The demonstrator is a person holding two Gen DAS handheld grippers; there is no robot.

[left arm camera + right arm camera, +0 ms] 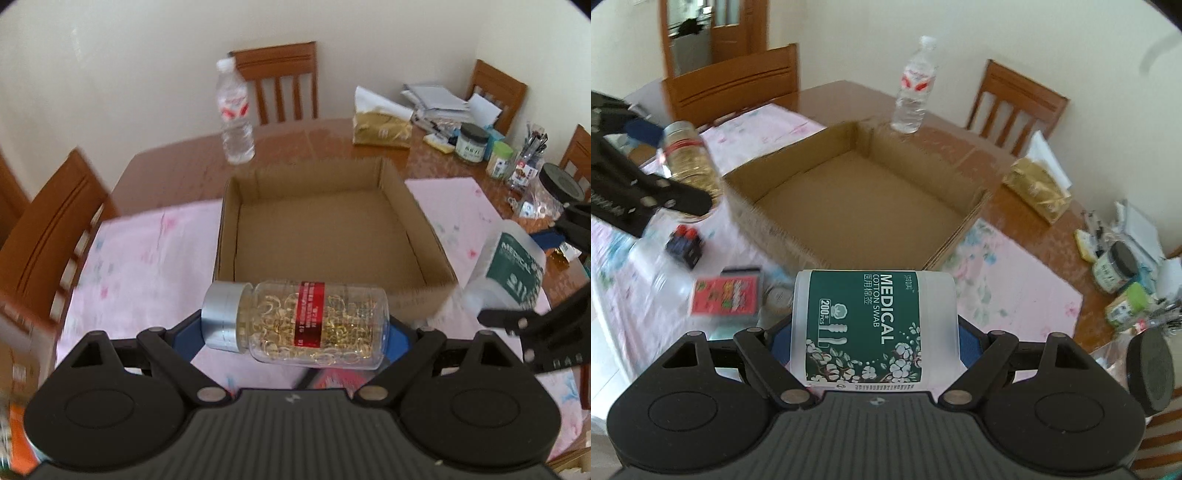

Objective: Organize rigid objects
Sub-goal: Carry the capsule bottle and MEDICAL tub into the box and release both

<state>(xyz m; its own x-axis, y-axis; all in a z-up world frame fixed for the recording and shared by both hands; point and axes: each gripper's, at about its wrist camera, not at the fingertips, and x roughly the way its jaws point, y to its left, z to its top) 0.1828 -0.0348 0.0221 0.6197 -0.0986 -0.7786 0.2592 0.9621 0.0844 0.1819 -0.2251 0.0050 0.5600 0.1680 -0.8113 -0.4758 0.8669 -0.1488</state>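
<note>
Gripping capsule bottle [295, 325], left tongs [295, 332]; right tongs [875, 347] clamp swab box [873, 328]; cardboard box [325, 229] ahead, water bottle [236, 114] beyond.

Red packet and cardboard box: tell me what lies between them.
In the right wrist view, only bare pink cloth lies between the red packet and the cardboard box. The small dark pack sits off to the left.

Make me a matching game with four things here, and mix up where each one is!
Things:
1. capsule bottle
2. cotton swab tub
3. water bottle
4. cardboard box

Places:
A. standing on the bare wood behind the box
B. held in the right hand-held gripper
C. sitting open in the middle of the table
D. held in the left hand-held gripper

Pairs: 1-D, 2-B, 3-A, 4-C
</note>
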